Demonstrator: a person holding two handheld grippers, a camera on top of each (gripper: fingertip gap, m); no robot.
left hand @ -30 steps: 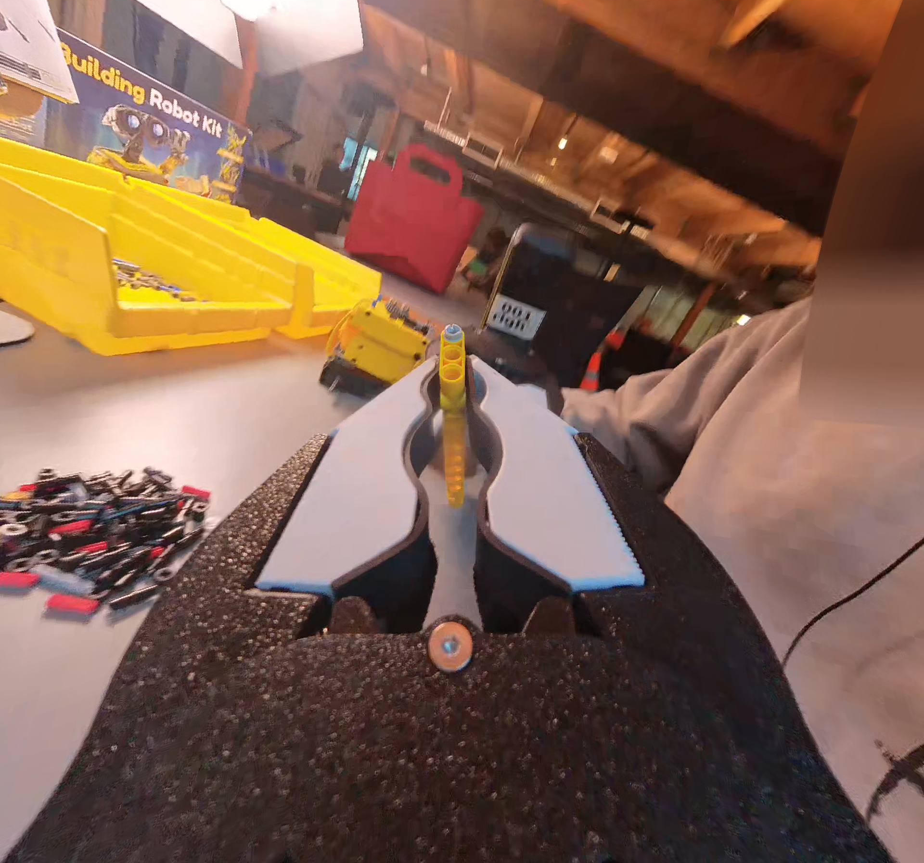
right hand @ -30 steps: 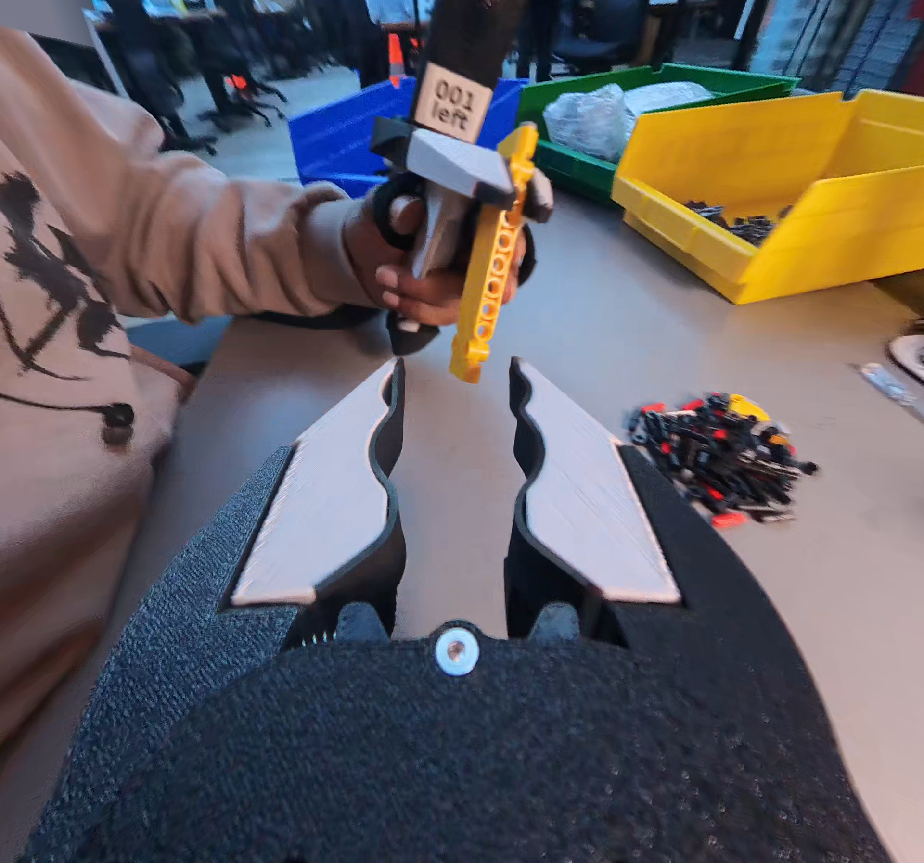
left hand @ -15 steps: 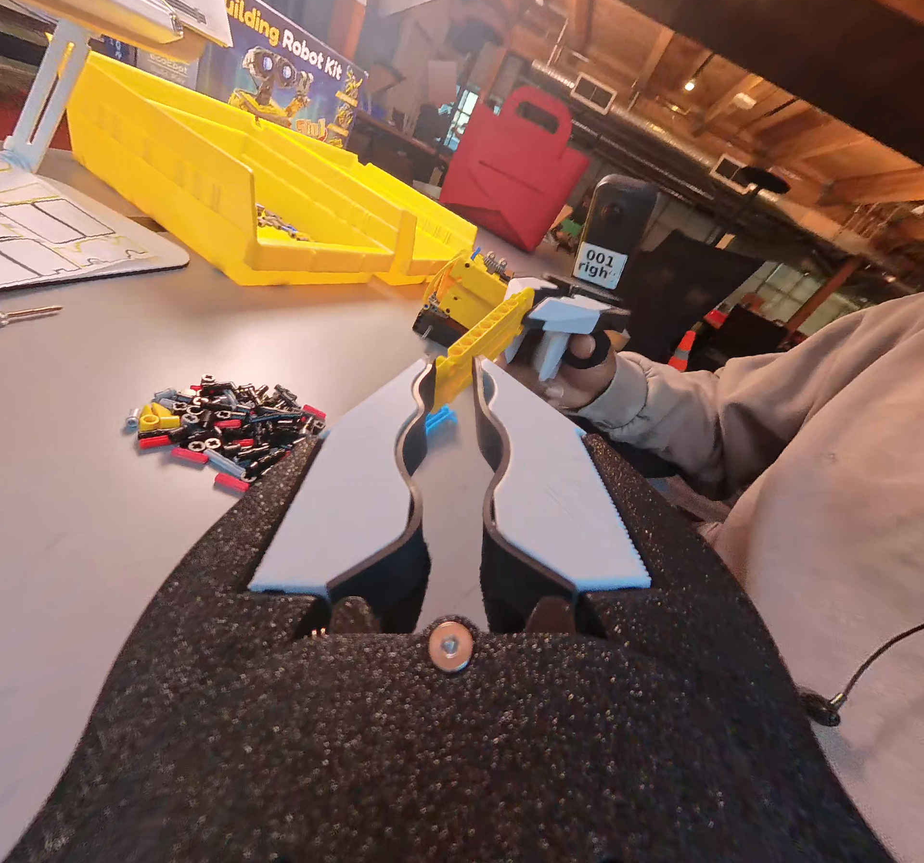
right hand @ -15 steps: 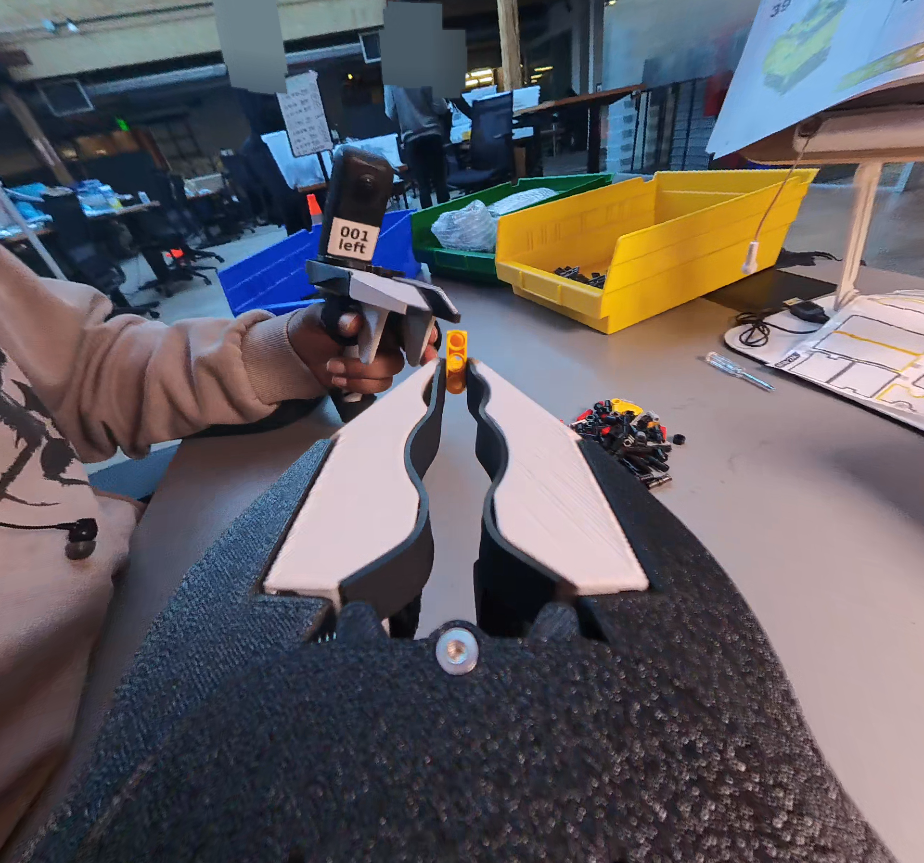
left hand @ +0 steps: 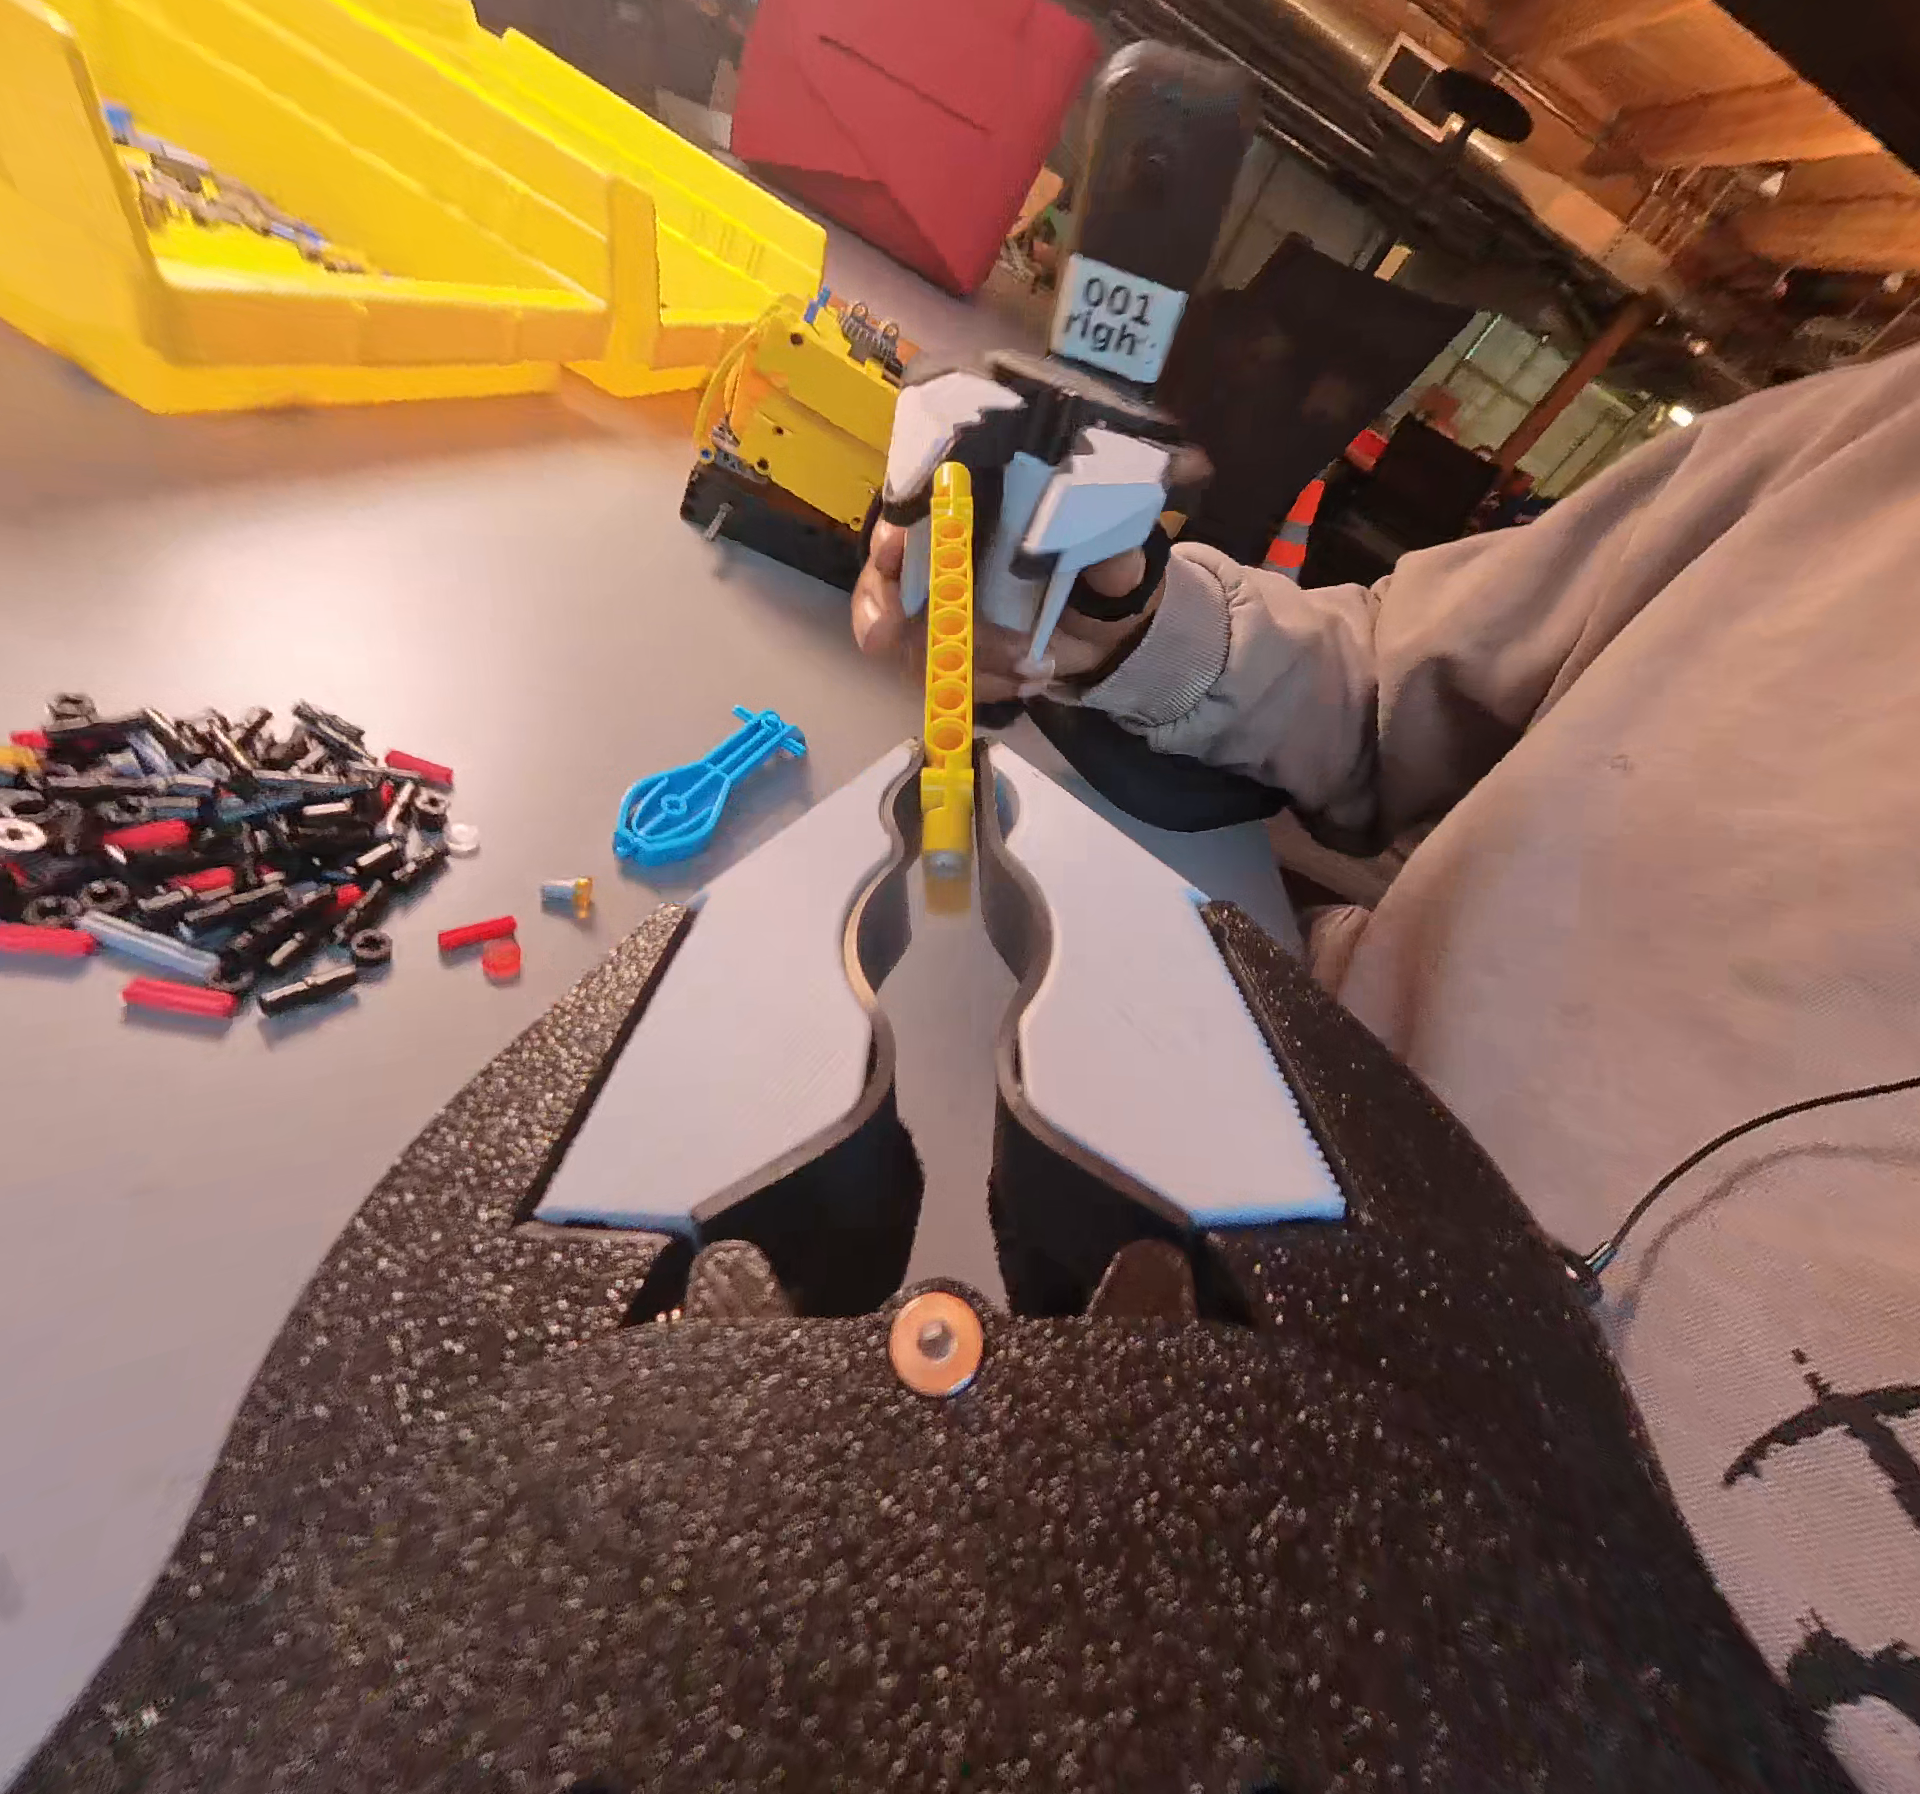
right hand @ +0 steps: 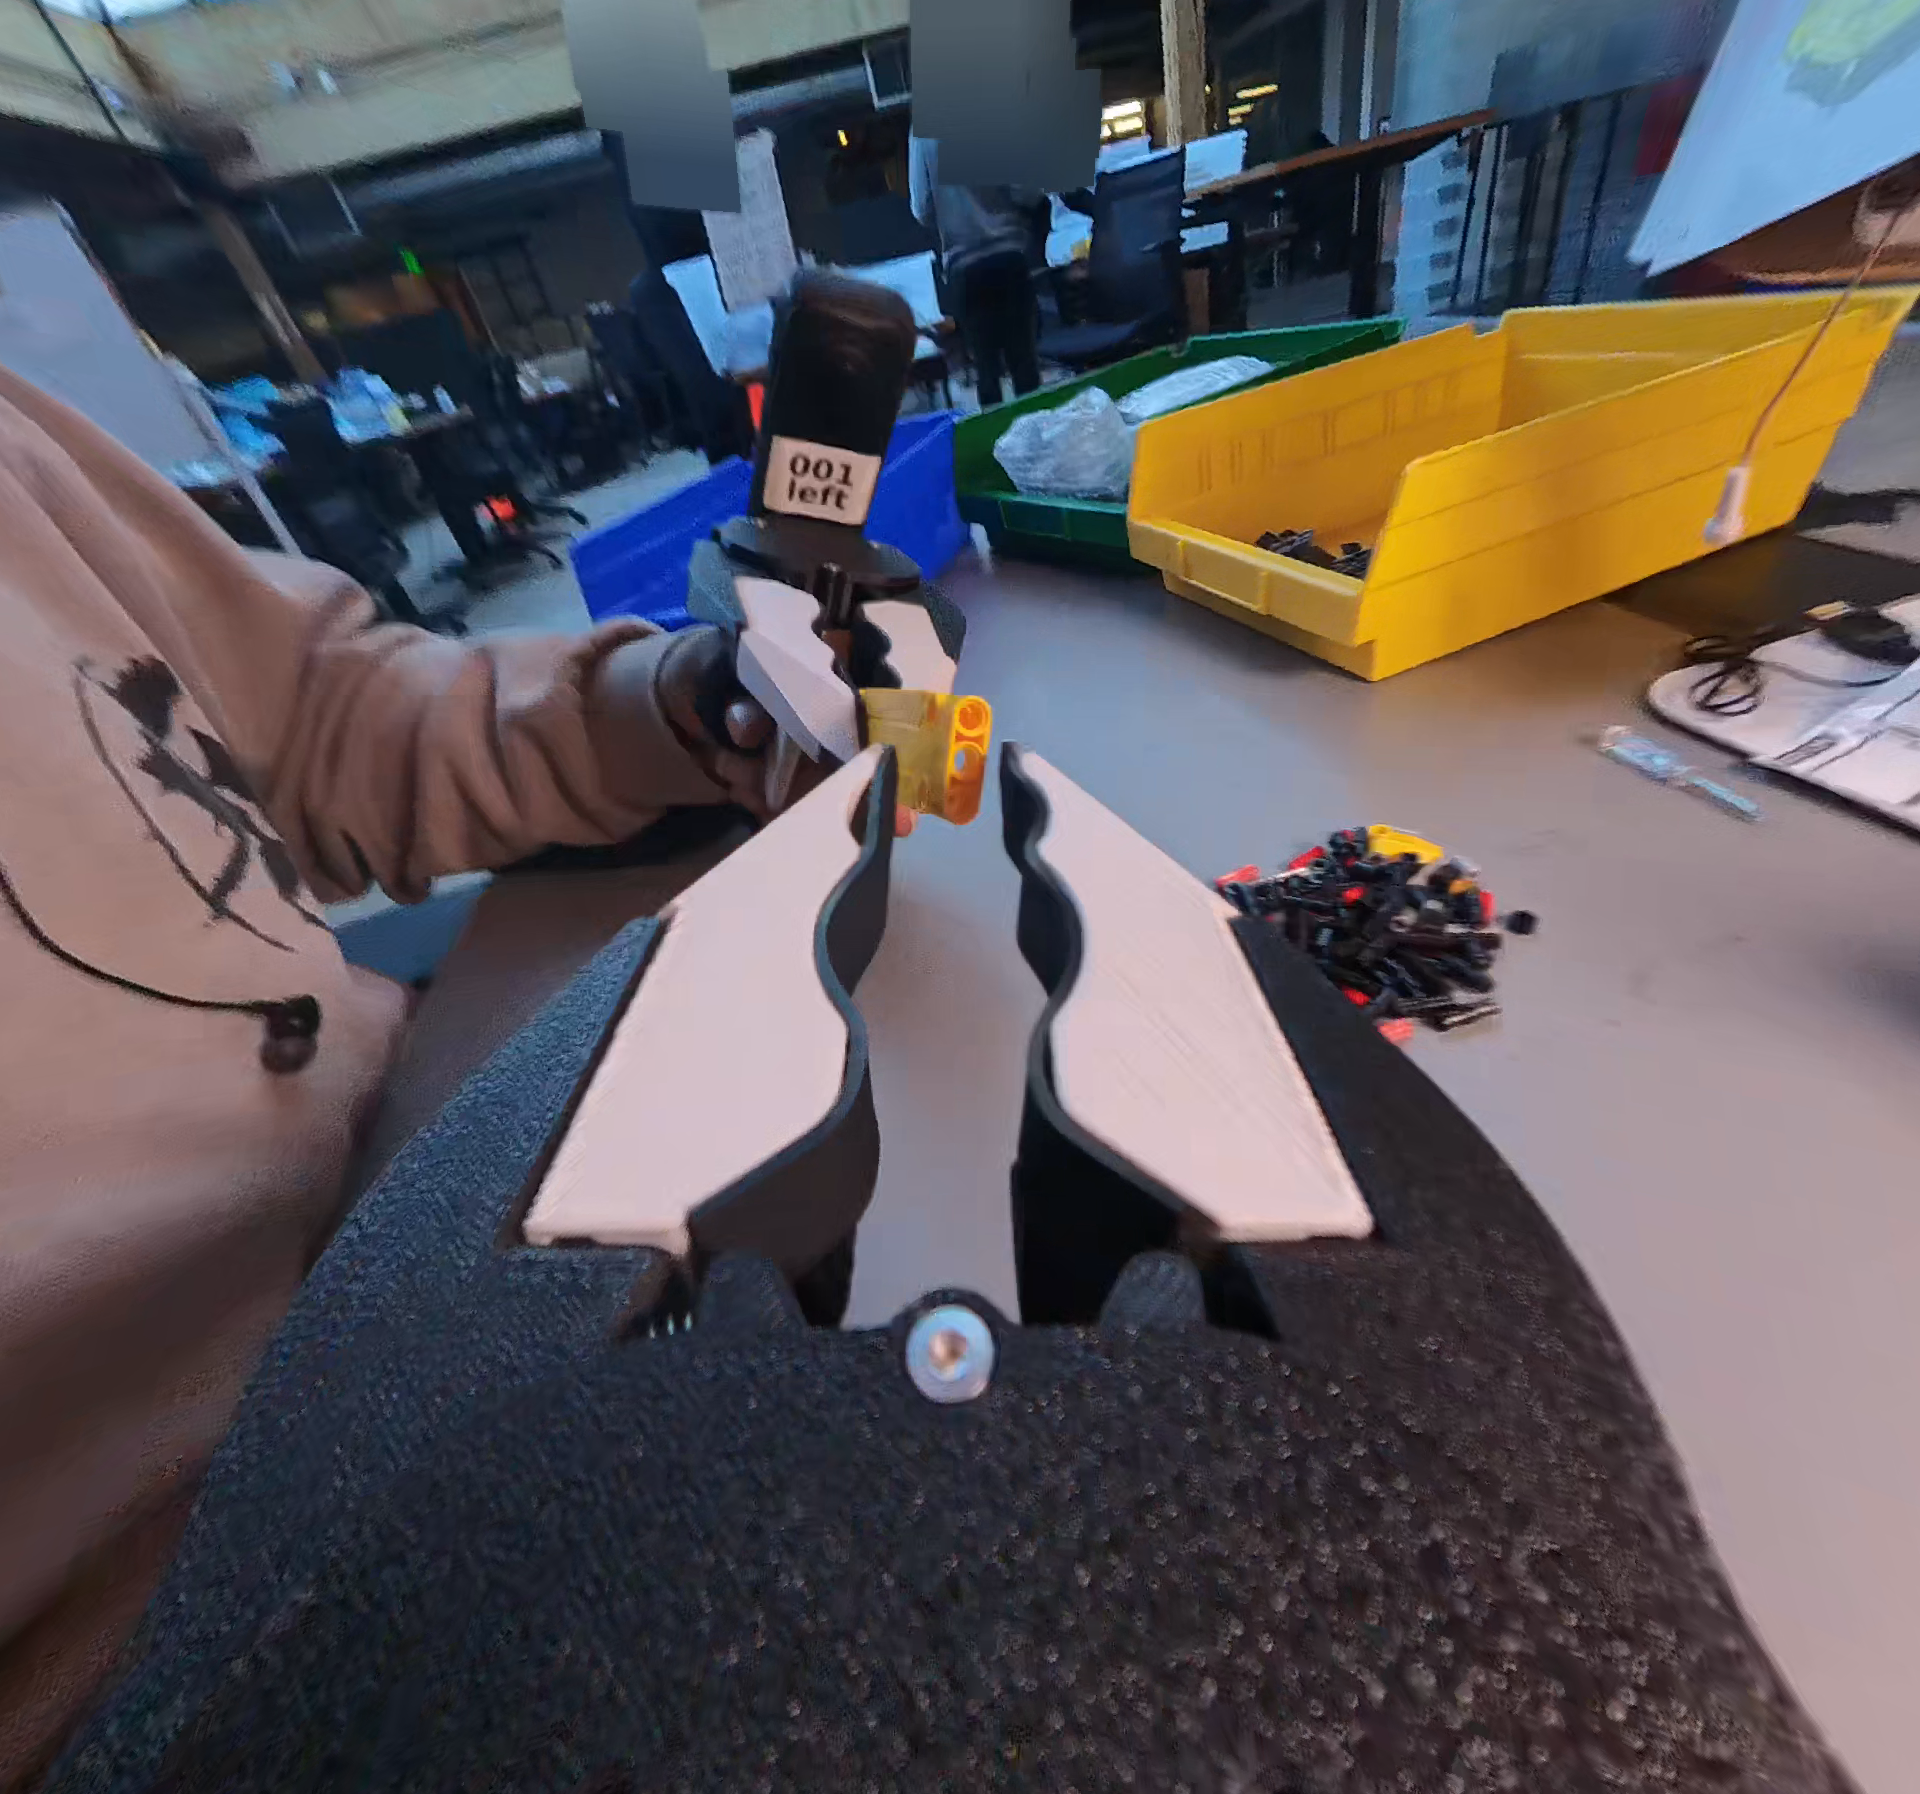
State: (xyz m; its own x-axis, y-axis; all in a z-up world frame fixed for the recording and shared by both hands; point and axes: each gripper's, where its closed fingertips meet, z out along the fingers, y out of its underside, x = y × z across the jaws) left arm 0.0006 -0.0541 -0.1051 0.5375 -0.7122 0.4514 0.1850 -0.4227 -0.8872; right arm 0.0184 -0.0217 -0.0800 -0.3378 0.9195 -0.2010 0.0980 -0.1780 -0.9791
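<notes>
My left gripper (left hand: 948, 770) is shut on the near end of a long yellow holed beam (left hand: 951, 632), which points away from it above the grey table (left hand: 416, 581). In the right wrist view the left gripper (right hand: 862, 695) holds the beam (right hand: 951, 747) end-on. My right gripper (right hand: 940, 768) is open, and the beam's free end stands just beyond its fingertips with a gap on each side. In the left wrist view the right gripper (left hand: 987, 591) sits at the beam's far end with its fingers apart.
A pile of small black and red parts (left hand: 208, 840) lies on the table, also in the right wrist view (right hand: 1371, 923). A blue plastic tool (left hand: 696, 788), a yellow block model (left hand: 800, 435), yellow bins (left hand: 364, 217) (right hand: 1455, 497), a red bag (left hand: 894, 61) and paper sheets (right hand: 1818, 736) stand around. My right fingertips sit around 5 cm from my left ones.
Half a second ago my right gripper was shut on the beam's end while the left jaws loosened. Now the left is shut on the beam again and the right has opened.
</notes>
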